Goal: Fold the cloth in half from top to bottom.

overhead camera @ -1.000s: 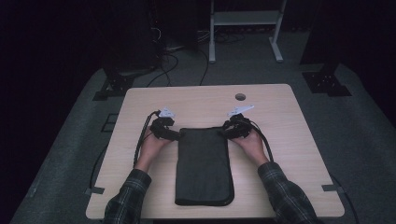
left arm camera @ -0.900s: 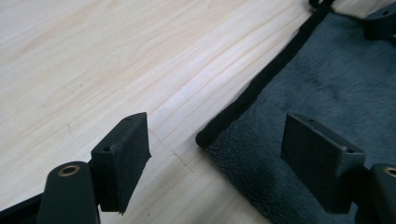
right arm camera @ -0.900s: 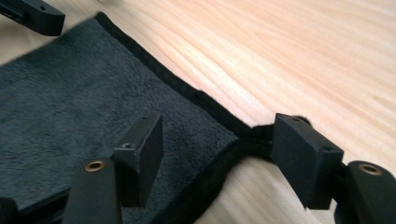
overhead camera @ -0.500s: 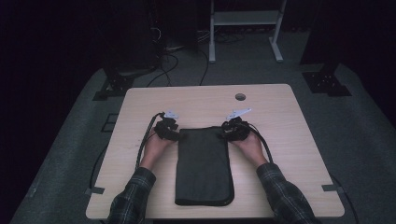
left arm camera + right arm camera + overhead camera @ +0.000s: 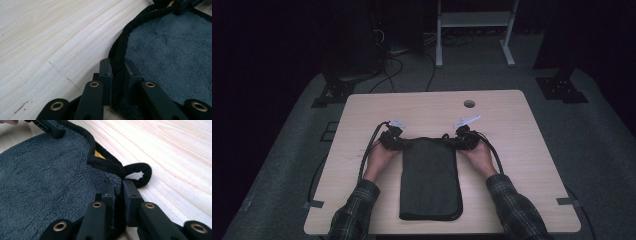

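On the left side of the tabletop [image 5: 362, 200], the left hand [image 5: 379, 157] comes in from the near edge and holds the left gripper [image 5: 398, 143]. This gripper is at the far left corner of the folded towel [image 5: 430, 180]. In the left gripper view, its two black jaws are clenched on the black hem [image 5: 122, 47] of the towel, and the fabric is pressed between them. The bare wood is seen to the left of the jaws, and the grey fleece surface is to the right. A black cable [image 5: 367, 155] goes from this gripper along the left forearm toward the near edge.

The towel is dark grey and lies flat in the middle of the tabletop. It is long and narrow, and its length runs from the middle toward the near edge, where its end stops just before the edge.

At the far right corner of the towel is the right gripper [image 5: 461, 141], held by the right hand [image 5: 479, 157]. In the right gripper view, its jaws are also closed on the corner of the towel, just beside a small black hanging loop [image 5: 138, 173] which lies on the wood. A little yellow label [image 5: 98, 155] is visible under the hem.

Near the far edge, toward the right, there is a round cable hole [image 5: 469, 104] in the tabletop.
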Available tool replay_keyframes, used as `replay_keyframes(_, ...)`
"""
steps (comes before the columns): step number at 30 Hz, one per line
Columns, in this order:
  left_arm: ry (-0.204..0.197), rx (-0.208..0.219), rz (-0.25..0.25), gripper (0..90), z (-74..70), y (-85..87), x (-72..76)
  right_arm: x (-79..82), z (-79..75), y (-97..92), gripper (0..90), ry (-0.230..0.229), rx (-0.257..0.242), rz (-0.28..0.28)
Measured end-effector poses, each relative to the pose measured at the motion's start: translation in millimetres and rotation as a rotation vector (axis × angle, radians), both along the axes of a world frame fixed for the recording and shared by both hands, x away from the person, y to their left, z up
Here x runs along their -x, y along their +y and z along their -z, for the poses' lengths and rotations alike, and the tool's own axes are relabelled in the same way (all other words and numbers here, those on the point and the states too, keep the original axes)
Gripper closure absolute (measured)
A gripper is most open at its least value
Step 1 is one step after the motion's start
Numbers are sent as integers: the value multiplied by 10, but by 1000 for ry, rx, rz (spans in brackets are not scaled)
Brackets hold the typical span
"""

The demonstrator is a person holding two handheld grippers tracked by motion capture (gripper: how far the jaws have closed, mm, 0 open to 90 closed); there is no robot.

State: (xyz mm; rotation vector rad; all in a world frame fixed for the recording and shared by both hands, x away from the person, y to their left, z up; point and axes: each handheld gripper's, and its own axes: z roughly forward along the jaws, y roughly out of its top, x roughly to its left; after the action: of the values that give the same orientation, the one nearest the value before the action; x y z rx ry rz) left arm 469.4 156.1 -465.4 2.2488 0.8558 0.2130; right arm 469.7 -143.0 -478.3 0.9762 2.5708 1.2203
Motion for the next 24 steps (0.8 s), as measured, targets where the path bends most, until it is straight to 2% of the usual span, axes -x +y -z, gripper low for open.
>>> replay_keyframes(5, -8, -1, -2, 794, -47, -8, -9, -24, -33, 19, 820, -6, 28, 3)
replay_keyframes(6, -14, 6, -5, 793, -64, -7, -13, -35, -51, 23, 820, -20, 38, 7)
replay_keyframes(8, -38, 26, -14, 793, -135, 0, -23, -57, -97, 24, 822, -33, 43, 13)
replay_keyframes(12, -91, 33, -20, 793, -309, -8, -45, -124, -281, 10, 824, -78, 39, 33)
replay_keyframes(16, -160, 31, -19, 792, -522, -15, -61, -168, -493, -9, 825, -118, 12, 50)
replay_keyframes(18, -176, 43, -16, 792, -615, -7, -56, -181, -583, -30, 825, -138, -8, 51)
replay_keyframes(21, -178, 74, -3, 791, -679, 16, -7, -153, -663, -68, 825, -145, -45, 47)
replay_keyframes(24, -159, 87, 13, 789, -675, 31, 60, -80, -668, -106, 824, -142, -67, 25)
